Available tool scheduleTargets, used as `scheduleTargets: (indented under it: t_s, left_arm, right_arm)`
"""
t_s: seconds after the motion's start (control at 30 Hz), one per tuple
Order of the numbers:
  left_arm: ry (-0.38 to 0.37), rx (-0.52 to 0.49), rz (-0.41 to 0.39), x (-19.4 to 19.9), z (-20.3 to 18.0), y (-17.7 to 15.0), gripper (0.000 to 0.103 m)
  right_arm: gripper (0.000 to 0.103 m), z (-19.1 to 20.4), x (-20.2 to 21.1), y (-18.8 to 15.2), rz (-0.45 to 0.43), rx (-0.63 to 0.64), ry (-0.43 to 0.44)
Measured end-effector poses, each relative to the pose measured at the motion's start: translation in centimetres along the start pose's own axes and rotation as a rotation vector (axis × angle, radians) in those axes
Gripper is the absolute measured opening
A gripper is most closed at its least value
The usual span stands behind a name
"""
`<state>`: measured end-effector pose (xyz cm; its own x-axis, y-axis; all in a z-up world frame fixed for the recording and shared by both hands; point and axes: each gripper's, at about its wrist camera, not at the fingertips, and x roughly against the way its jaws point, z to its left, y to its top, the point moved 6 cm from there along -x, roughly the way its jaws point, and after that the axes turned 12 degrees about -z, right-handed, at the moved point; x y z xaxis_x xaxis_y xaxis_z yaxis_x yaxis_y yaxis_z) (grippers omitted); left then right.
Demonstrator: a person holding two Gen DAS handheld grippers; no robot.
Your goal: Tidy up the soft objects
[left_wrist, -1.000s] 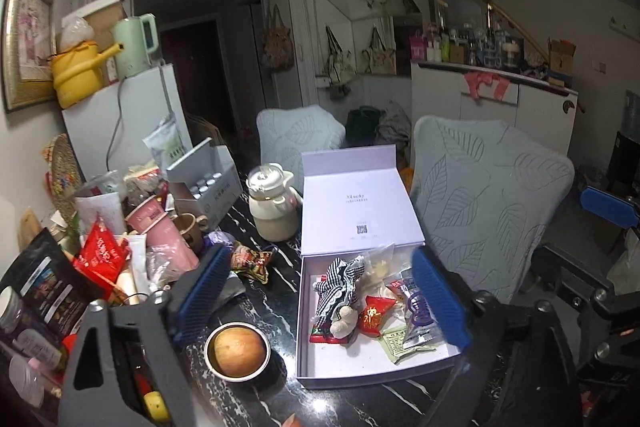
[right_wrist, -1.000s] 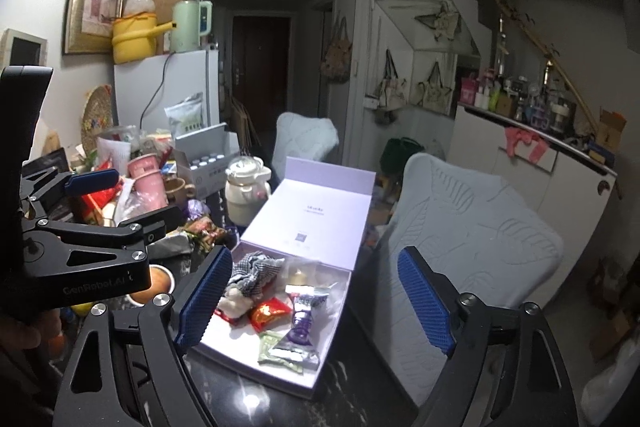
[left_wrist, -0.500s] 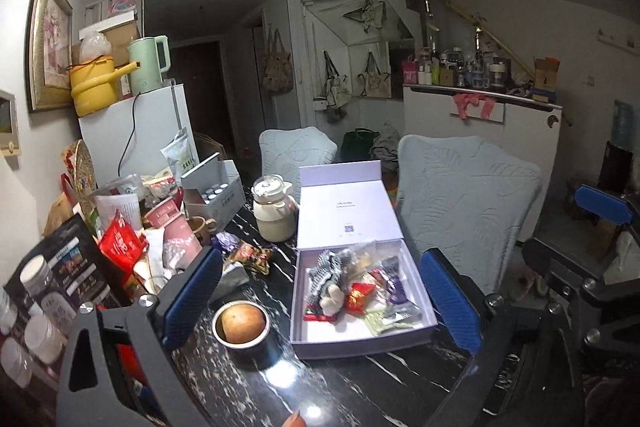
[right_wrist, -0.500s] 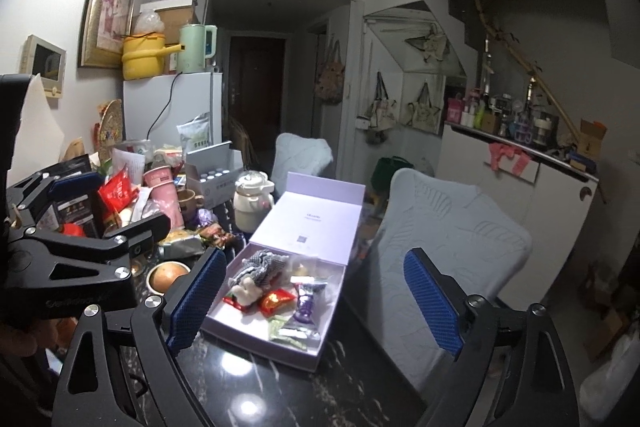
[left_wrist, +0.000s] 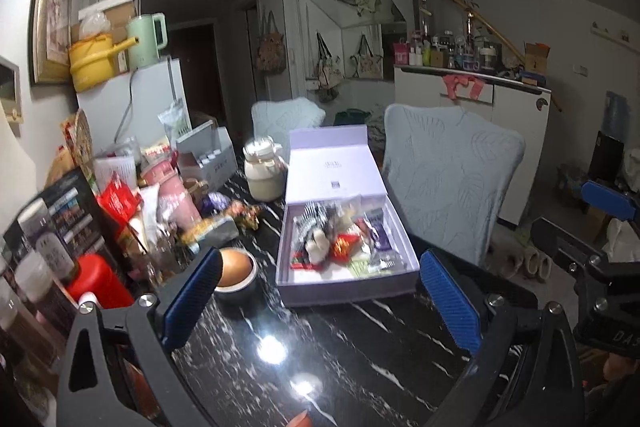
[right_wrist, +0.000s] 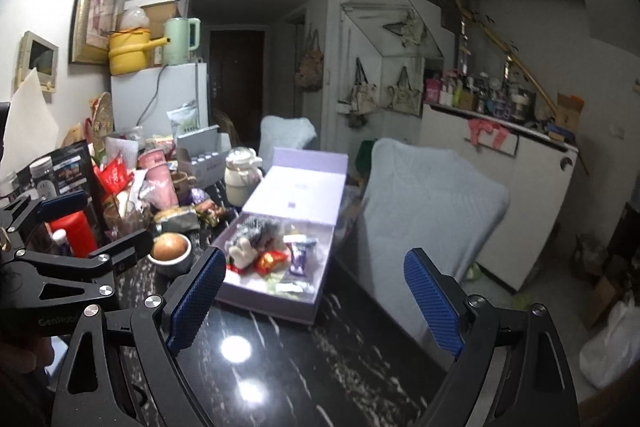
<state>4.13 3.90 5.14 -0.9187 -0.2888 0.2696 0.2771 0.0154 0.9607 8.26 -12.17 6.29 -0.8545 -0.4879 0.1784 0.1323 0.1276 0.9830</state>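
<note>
I have both grippers over the near edge of the dark marbled surface (left_wrist: 360, 359), each with its blue pads spread wide and nothing between them. From my left gripper (left_wrist: 320, 293), the open lilac box (left_wrist: 344, 287) sits at about 12 o'clock, its lid (left_wrist: 334, 167) folded back and leaning away from me. The soft things are piled inside it: a black-and-white striped cloth (left_wrist: 314, 221), a small white plush (left_wrist: 318, 241) just in front of it, a red wrapper (left_wrist: 344, 243), a purple packet (left_wrist: 378, 233) and a green one (left_wrist: 360, 261), all touching or overlapping. A bowl (left_wrist: 236, 277) holding a brown round thing stands just beside the box at 10 o'clock. A cream jar (left_wrist: 264, 171) stands near the lid's left side.

From my right gripper (right_wrist: 310, 291), the box (right_wrist: 276, 301) lies at 11 o'clock. A chair with a pale cover (right_wrist: 424, 211) is at 1 o'clock.
</note>
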Motion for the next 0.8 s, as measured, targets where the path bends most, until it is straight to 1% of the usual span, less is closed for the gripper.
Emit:
scheduleTargets:
  t_s: [0.17,0.27,0.4,0.6,0.8]
  left_arm:
    - [-0.009,0.019,0.036,0.0,-0.4,-1.9,0.101]
    - [-0.034,0.042,0.053,-0.1,-0.7,-2.8,0.101]
    - [-0.033,0.035,0.062,-0.2,-1.1,-3.6,0.101]
    - [-0.043,0.035,0.091,-0.5,-1.5,-4.5,0.101]
    - [-0.048,0.031,0.106,-0.6,-1.9,-5.1,0.101]
  right_arm:
    - [0.092,-0.4,0.3,-2.7,0.055,-0.038,0.001]
    - [0.092,-0.4,0.3,-4.1,0.082,-0.061,0.009]
    - [0.092,-0.5,0.3,-5.6,0.107,-0.066,0.002]
    - [0.092,-0.8,0.3,-6.6,0.126,-0.069,-0.008]
    - [0.091,-0.9,0.2,-6.8,0.134,-0.066,-0.011]
